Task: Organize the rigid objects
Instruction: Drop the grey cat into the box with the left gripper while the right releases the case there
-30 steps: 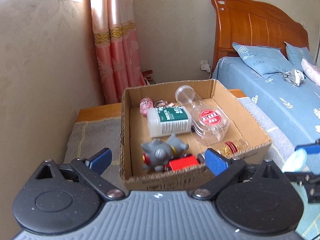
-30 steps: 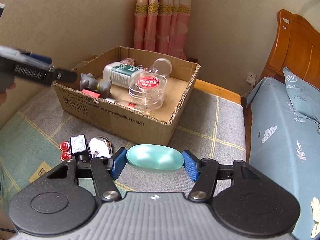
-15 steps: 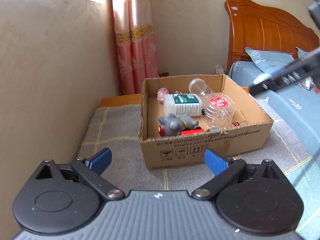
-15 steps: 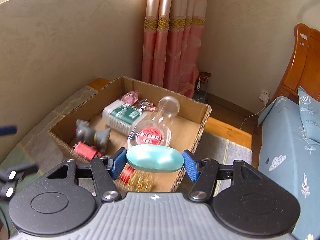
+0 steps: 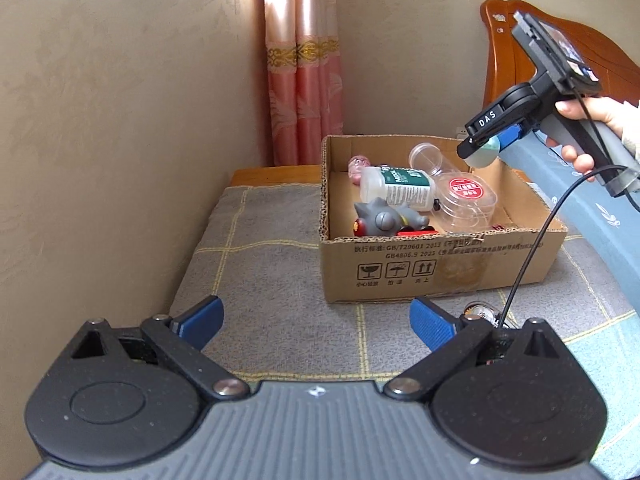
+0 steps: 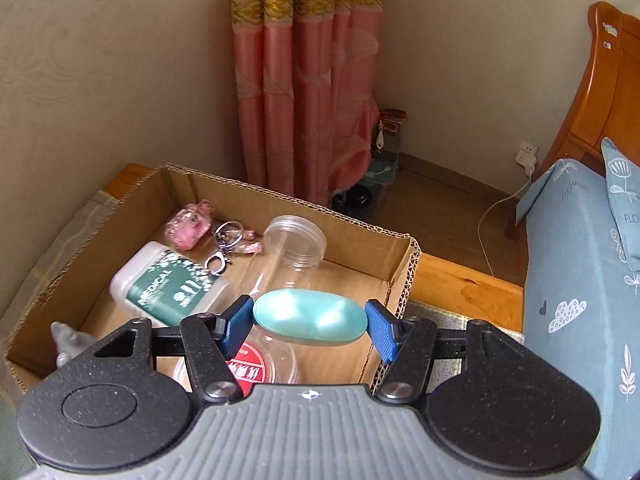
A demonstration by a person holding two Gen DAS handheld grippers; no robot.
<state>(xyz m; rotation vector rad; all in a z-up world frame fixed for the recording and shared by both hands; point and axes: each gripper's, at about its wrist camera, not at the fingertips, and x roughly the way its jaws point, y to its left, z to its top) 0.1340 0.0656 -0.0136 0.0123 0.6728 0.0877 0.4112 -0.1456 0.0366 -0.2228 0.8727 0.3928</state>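
Teal oval case [image 6: 310,317] clamped lengthwise btwn blue pads of right gripper [image 6: 310,322], held in air over cardboard box [image 5: 436,268], above its right-hand part; also seen from left wrist view as pale green end [image 5: 485,153] poking out of gripper's tip, w/ person's hand [image 5: 588,136] on grip. Left gripper [image 5: 316,322] wide apart, holding nothing, low over grey checked cloth [image 5: 272,256] in front of box, well short of it. Inside box: white medical bottle w/ green label [image 6: 168,284] lying on its side, clear jar [image 6: 294,242] on its side toward back wall, clear round tub w/ red label [image 5: 464,196] just beside bottle, grey toy figure [image 5: 386,220] near front-left corner touching smth red [image 5: 416,233], pink trinket [image 6: 191,222] w/ keyring [image 6: 226,246] at back-left. Small shiny round item [image 5: 480,312] on cloth outside box, partly hidden behind left gripper's right finger; can't tell what. Pink curtain [image 6: 304,80] behind box, wooden headboard [image 5: 504,64] and blue bedding [image 6: 576,280] to the right.
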